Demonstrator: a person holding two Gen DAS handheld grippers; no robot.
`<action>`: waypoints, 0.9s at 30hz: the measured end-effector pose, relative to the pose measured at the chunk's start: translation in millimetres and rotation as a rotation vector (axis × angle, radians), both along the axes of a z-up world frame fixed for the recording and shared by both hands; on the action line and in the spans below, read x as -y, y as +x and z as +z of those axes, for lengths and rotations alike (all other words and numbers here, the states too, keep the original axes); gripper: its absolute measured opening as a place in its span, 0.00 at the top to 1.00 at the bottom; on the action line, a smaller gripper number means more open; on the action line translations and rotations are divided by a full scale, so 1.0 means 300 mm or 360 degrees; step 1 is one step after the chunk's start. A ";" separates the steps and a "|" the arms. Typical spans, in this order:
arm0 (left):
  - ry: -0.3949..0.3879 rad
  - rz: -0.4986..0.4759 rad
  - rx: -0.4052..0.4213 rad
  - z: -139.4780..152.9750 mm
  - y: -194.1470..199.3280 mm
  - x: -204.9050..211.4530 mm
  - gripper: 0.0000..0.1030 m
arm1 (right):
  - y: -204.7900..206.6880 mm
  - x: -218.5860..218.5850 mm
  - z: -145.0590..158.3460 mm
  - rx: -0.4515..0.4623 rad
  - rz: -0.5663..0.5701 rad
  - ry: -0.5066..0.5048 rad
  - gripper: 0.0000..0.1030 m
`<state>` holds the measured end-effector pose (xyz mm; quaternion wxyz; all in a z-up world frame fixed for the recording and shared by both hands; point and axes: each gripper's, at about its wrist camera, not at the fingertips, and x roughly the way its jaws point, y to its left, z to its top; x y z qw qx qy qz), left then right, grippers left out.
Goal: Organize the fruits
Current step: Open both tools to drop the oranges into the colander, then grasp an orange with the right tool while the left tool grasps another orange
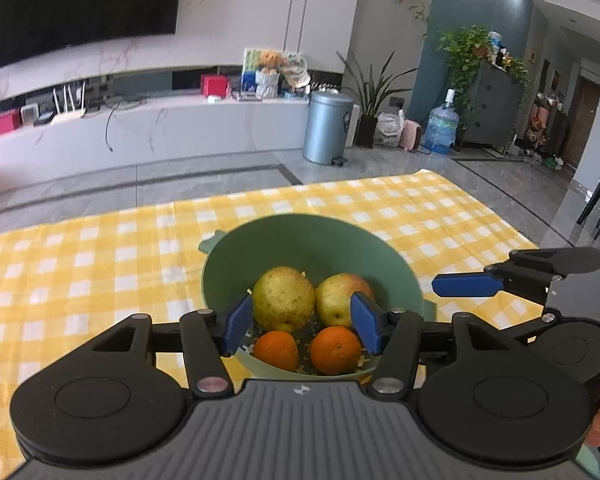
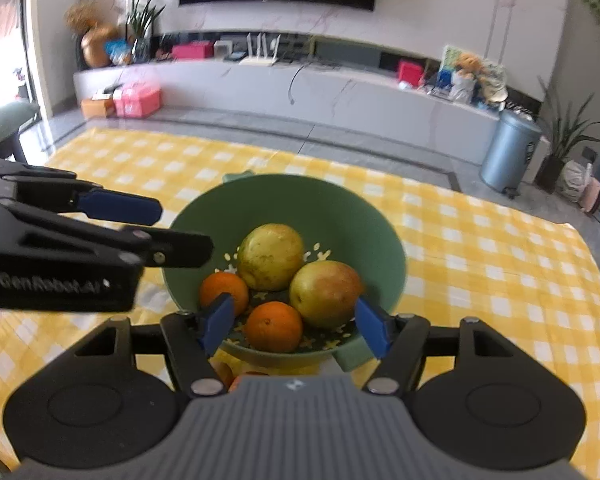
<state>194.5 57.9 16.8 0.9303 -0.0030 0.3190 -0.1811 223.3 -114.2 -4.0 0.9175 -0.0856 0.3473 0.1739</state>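
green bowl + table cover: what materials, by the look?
Green bowl: likely matte plastic; smooth, even colour, moulded side tab, pale cut-outs in the base like a colander. Table cover: yellow checked sheet, probably coated or plastic cloth; faint sheen, fold creases. Neither is certain.

A yellow checked tablecloth fills the lower frame. Beyond it, a dark television hangs at upper left above a long white console. A grey-blue pedal bin stands centre-right, a water jug farther right.
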 end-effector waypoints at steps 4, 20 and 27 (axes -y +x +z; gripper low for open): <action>0.0013 -0.0027 0.0040 0.015 -0.034 0.005 0.34 | -0.071 0.053 0.006 0.0072 -0.0097 0.0082 0.37; 0.0082 -0.0223 -0.0058 -0.041 -0.122 0.058 0.35 | -0.304 0.172 -0.125 -0.0022 -0.0336 0.0163 0.33; 0.0093 -0.0310 -0.0299 -0.119 -0.114 0.067 0.35 | -0.348 0.180 -0.173 -0.0120 -0.0293 0.0201 0.34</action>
